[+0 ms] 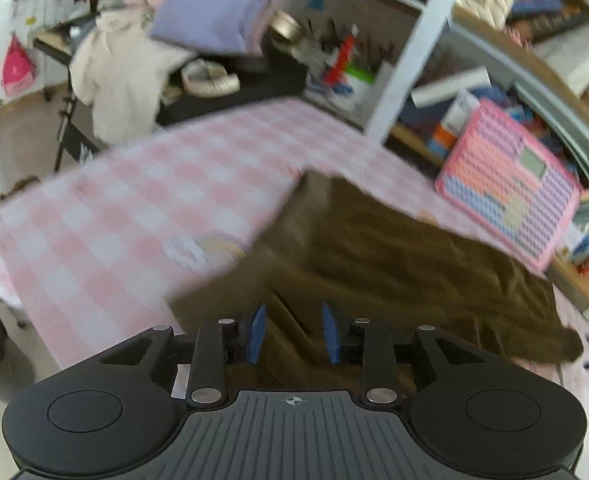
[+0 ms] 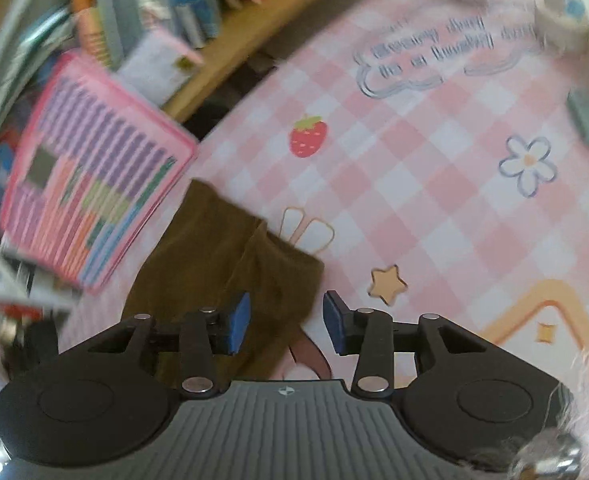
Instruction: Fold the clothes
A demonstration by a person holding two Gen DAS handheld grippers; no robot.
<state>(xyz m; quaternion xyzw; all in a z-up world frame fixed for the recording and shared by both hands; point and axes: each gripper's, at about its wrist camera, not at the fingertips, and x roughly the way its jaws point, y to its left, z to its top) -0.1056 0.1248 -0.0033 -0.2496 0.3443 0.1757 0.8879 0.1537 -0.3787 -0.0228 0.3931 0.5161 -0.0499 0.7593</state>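
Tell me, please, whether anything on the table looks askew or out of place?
The brown garment lies rumpled and skewed across the pink checked cloth, one end spilling toward the table edge. The pink board leans tilted by it.

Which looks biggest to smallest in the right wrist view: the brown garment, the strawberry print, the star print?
1. brown garment
2. strawberry print
3. star print
The two prints look nearly alike, and fisheye distortion makes their order unsure.
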